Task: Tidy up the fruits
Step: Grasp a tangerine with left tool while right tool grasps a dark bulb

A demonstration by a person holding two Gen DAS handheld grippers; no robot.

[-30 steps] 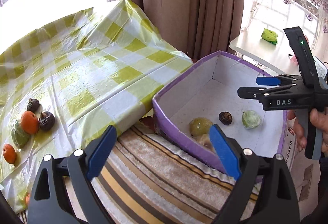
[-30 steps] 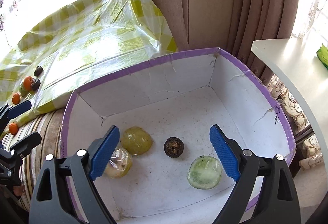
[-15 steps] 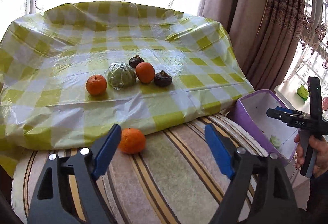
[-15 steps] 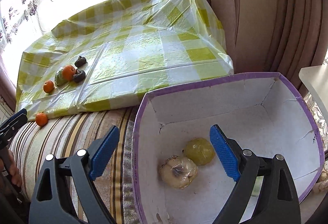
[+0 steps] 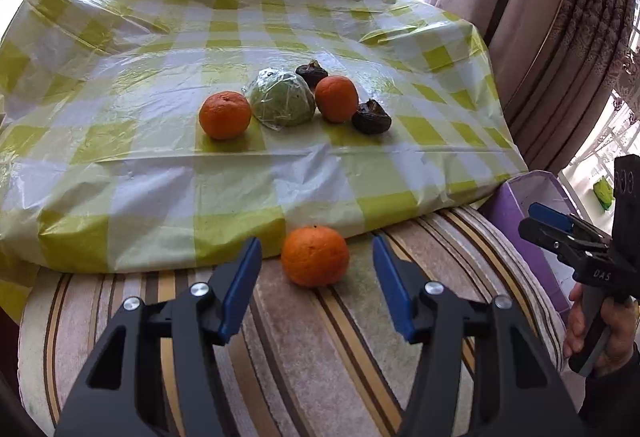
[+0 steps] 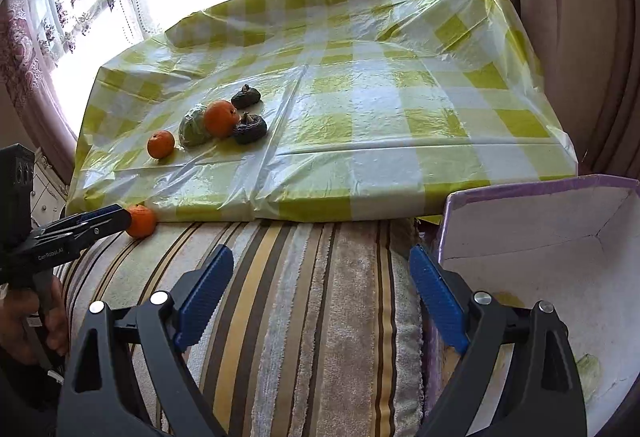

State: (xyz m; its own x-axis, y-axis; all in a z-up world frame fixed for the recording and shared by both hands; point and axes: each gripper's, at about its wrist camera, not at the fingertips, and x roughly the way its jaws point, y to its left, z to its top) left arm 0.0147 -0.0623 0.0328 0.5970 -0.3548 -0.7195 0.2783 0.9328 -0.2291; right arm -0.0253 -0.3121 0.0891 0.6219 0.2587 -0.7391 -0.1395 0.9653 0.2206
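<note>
On the left of the scene, the left gripper [image 5: 316, 277] points down at a loose round orange mandarin [image 5: 315, 255] lying on the brown-and-cream striped cushion [image 5: 280, 357], right at the near edge of the yellow-and-white checked plastic sheet [image 5: 120, 165]. Its blue-padded jaws are closing, with the mandarin just ahead of the tips rather than between them — no pad touches the fruit, so nothing is grasped.

Farther back on the sheet sits a small cluster. Leftmost is a second orange mandarin [image 5: 225, 114], then a green fruit wrapped in clear film [image 5: 283, 102]. Behind that lies a dark wrinkled fruit [image 5: 312, 71], and to the right come a third orange mandarin [image 5: 336, 98] and another dark wrinkled fruit [image 5: 371, 116]. All five lie close together, several touching.

In the middle of the near edge, the right gripper [image 6: 322, 285] hovers over bare cushion with its jaws released and wide — it carries nothing.

At the far right stands the purple-rimmed white cardboard box [image 6: 520, 233]. A pale green wrapped fruit [image 6: 590, 369] shows near its bottom corner; the rest of the floor is hidden.

By my reading, the sorting is partly done: at least one fruit is boxed, six remain outside. The loose mandarin looks like the next pick.
</note>
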